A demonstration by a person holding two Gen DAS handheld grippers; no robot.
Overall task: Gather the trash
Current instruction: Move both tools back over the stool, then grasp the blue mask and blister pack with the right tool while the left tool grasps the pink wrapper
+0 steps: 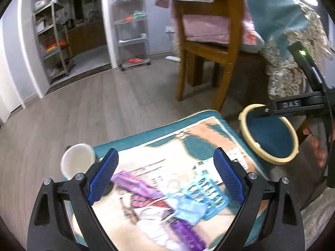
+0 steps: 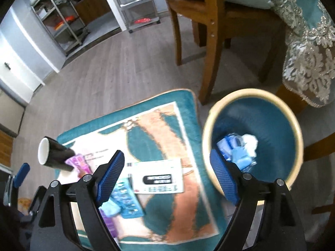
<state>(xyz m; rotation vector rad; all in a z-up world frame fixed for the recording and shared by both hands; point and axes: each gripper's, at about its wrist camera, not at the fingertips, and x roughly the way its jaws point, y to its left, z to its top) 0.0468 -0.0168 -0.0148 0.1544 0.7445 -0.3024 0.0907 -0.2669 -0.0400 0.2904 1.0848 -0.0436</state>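
Left wrist view looks down at a teal patterned mat [image 1: 134, 142] on a wood-look floor [image 1: 104, 98]. The left gripper [image 1: 166, 177] has its two blue-padded jaws spread wide with nothing between them. Below them lies loose trash on the mat: two purple wrappers [image 1: 136, 185], one light blue crumpled piece [image 1: 186, 206] and one blue printed packet [image 1: 211, 194]. One white paper cup [image 1: 77, 160] sits at the mat's left edge. One round bin [image 1: 270, 138], cream-rimmed and teal inside, stands just beside the mat's right edge. The right gripper's black frame reaches over its rim, with fingers of a hand [image 1: 317, 146] visible behind it.

Right wrist view shows the right gripper [image 2: 167, 176] above the gap between mat and bin, jaws also wide and empty. Inside the bin lie blue packets [image 2: 234, 148] and one white crumpled piece [image 2: 250, 141]. One white printed card [image 2: 157, 176] lies on the mat. One wooden chair [image 2: 211, 21] stands behind.
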